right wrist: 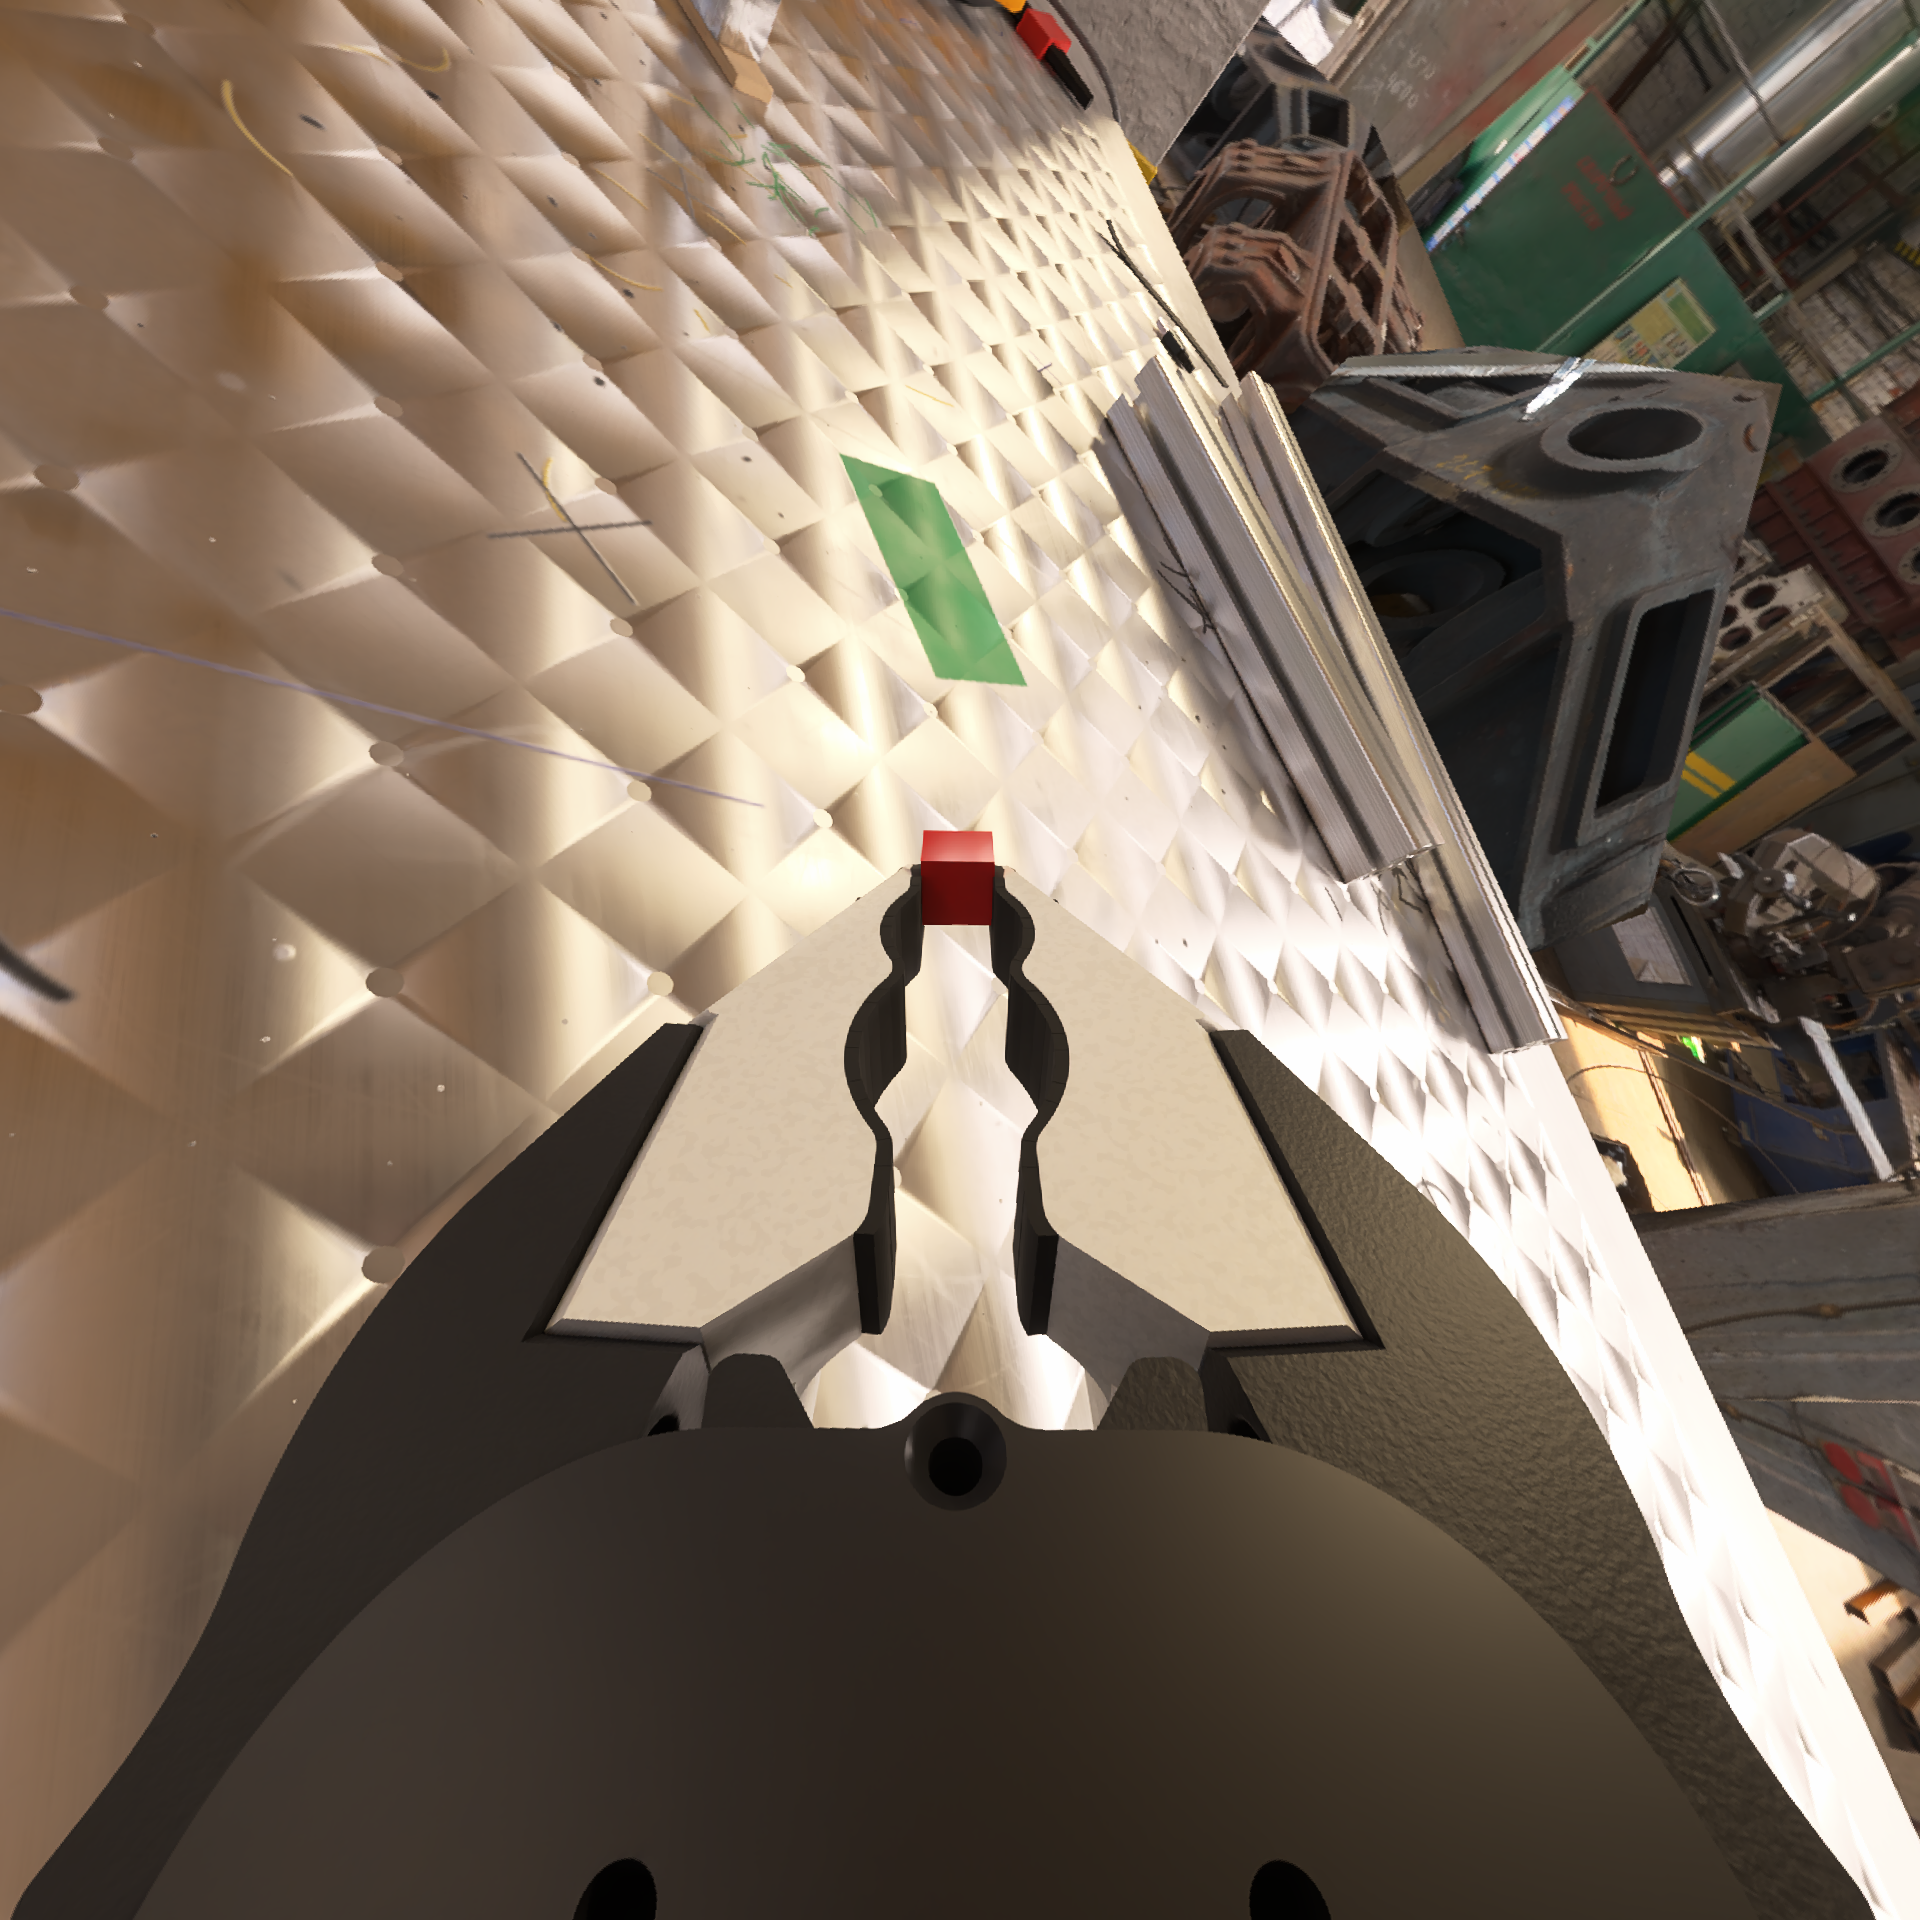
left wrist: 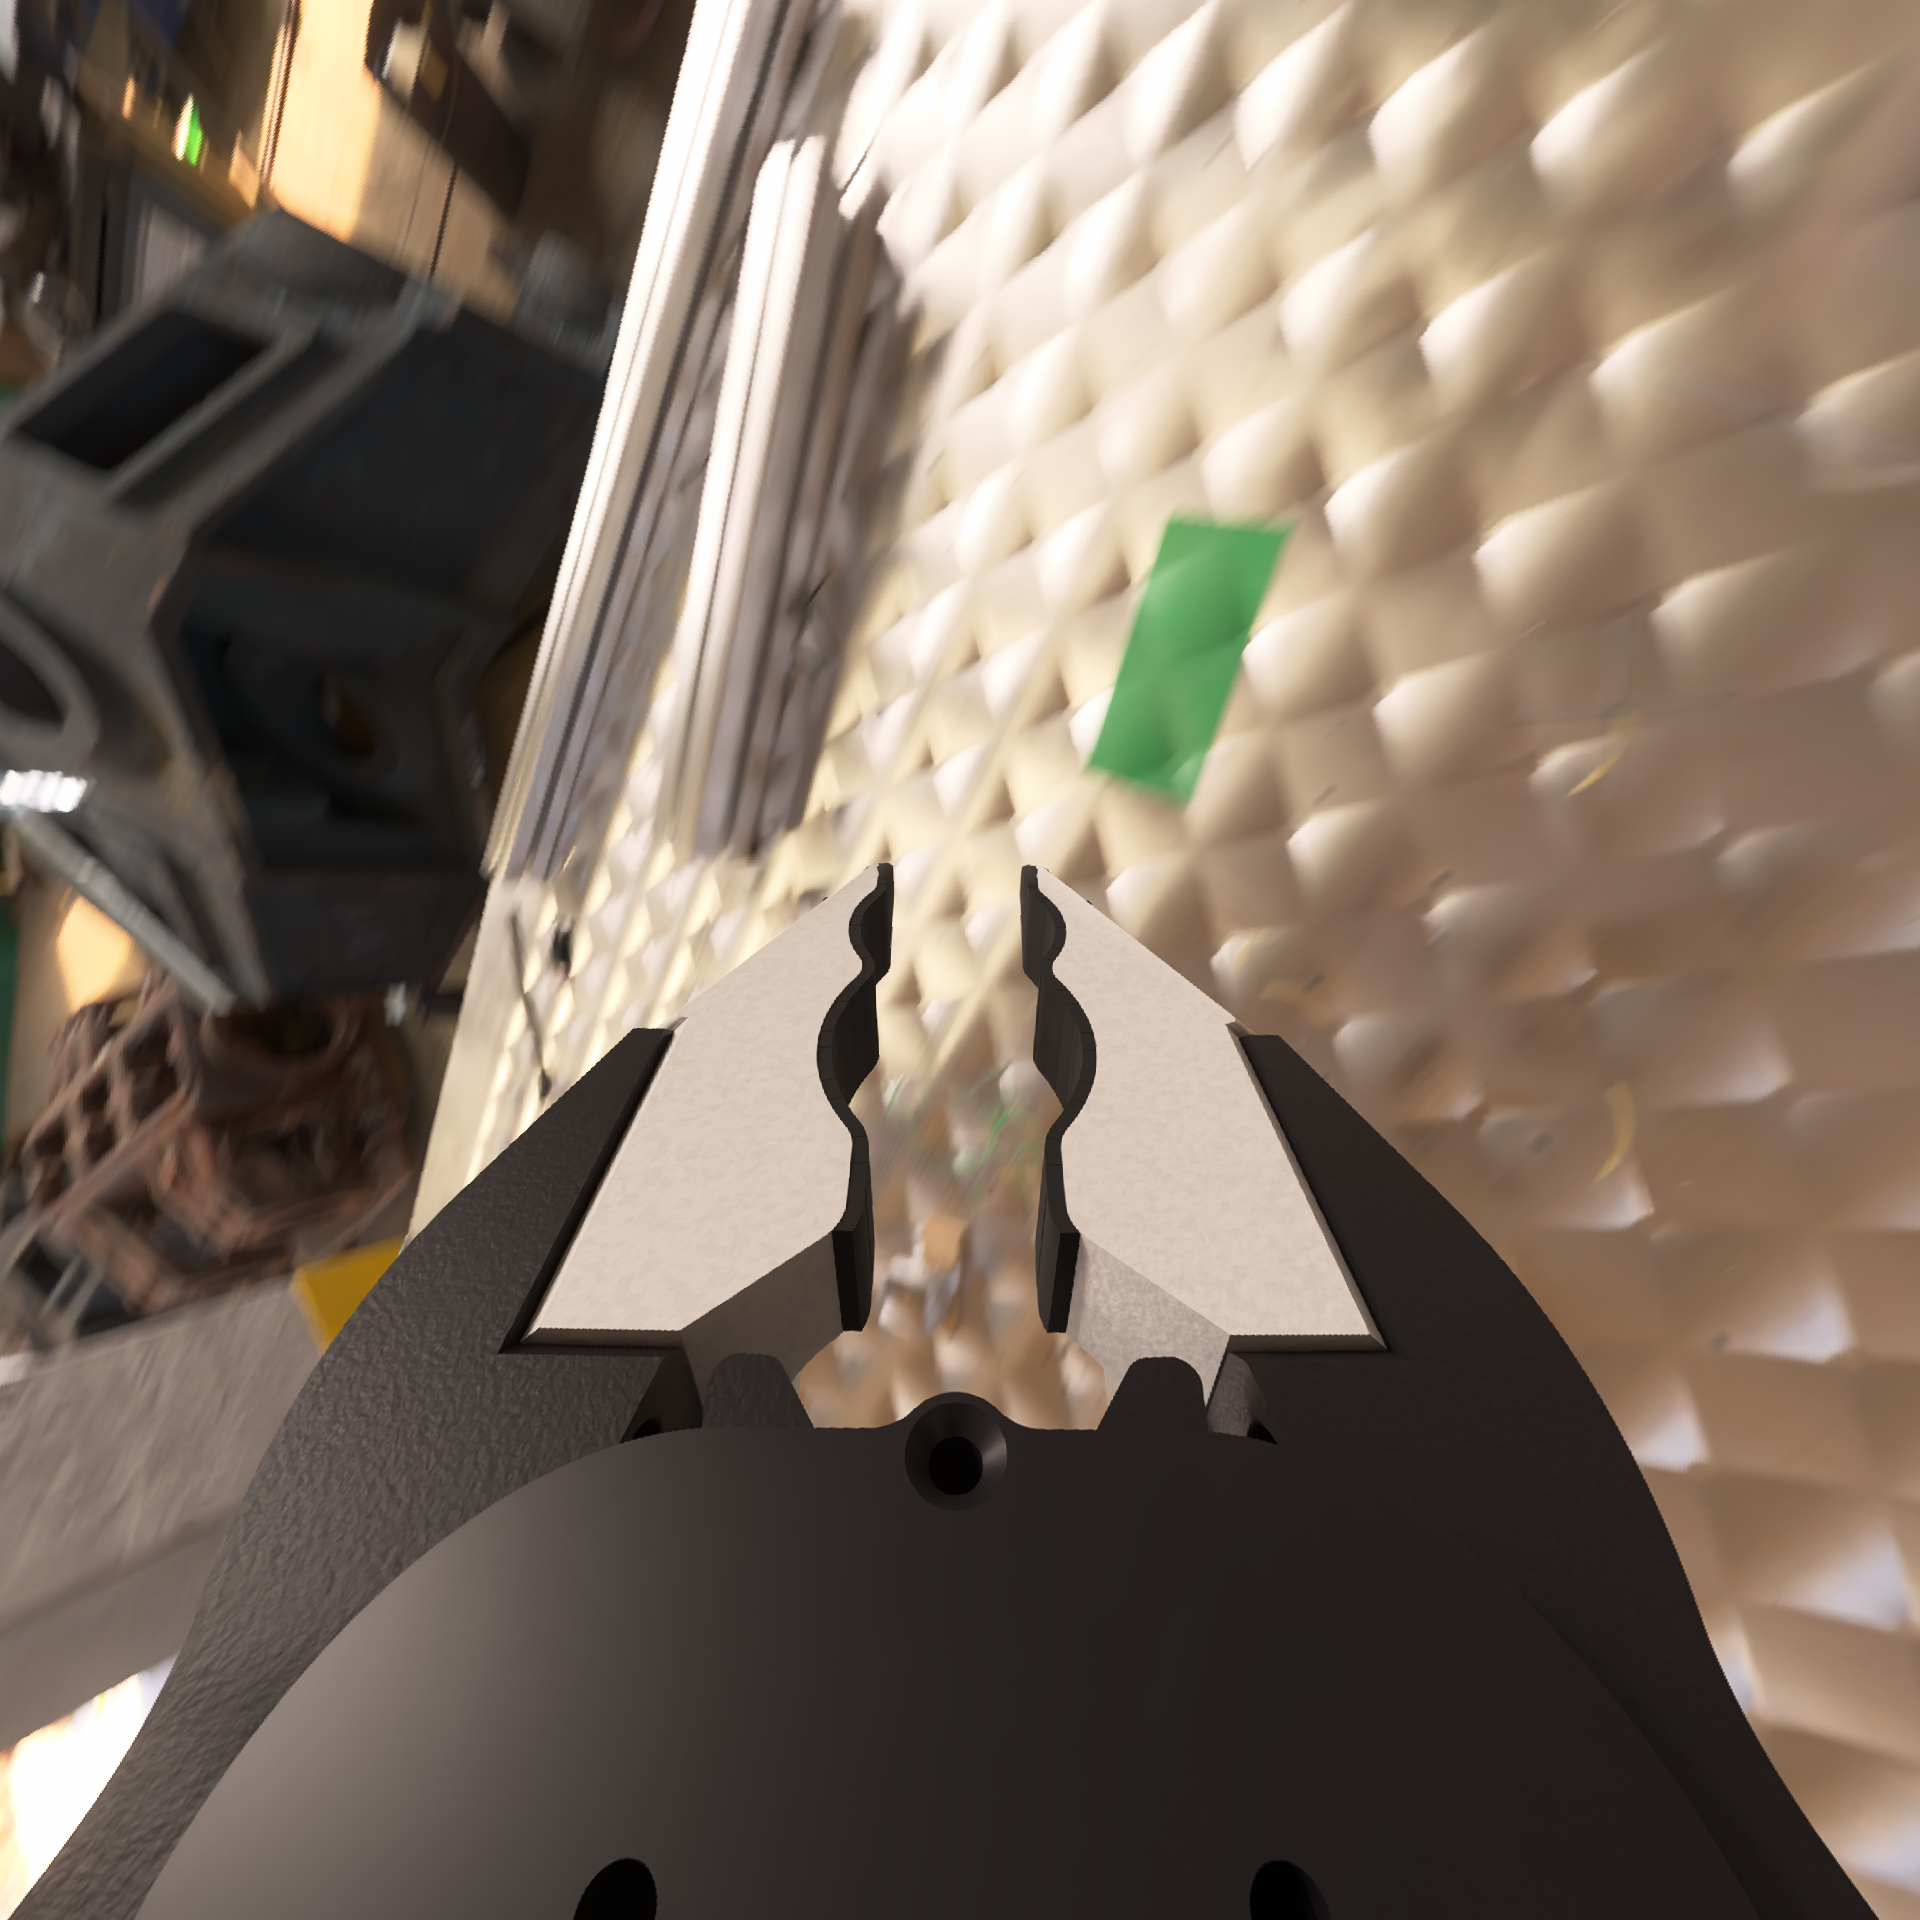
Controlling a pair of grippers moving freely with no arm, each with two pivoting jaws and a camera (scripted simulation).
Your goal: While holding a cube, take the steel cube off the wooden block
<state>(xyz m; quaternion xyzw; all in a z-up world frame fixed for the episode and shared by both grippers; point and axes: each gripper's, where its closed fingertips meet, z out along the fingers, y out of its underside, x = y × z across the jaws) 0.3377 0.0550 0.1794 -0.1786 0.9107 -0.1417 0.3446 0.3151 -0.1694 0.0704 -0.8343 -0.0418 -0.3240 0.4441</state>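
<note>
Right claw (right wrist: 957,883) grips a small red cube (right wrist: 957,878) at its fingertips, jaws pinched on both sides of it, cube held above the counter (right wrist: 312,727). Counter is shiny metal with a diamond pattern, scratched.

Green flat patch (right wrist: 930,571) lies on the counter ahead of the right claw, well apart from the cube. Stack of grey metal bars (right wrist: 1309,665) lies along the counter's right edge, near the patch. At the far end, top of the right wrist view: a second red cube (right wrist: 1042,29) and a wooden piece (right wrist: 743,62), both small and partly cut off. Cannot tell if this is the wooden block. Steel cube not clearly visible in either view.

Left claw (left wrist: 957,883) has jaws apart with a narrow gap, nothing between them. Left view is blurred. Green patch (left wrist: 1190,660) sits ahead and to the right of the fingertips; metal bars (left wrist: 727,520) ahead-left by the counter (left wrist: 1558,520) edge. Dark heavy machine parts (left wrist: 229,499) beyond the edge.
</note>
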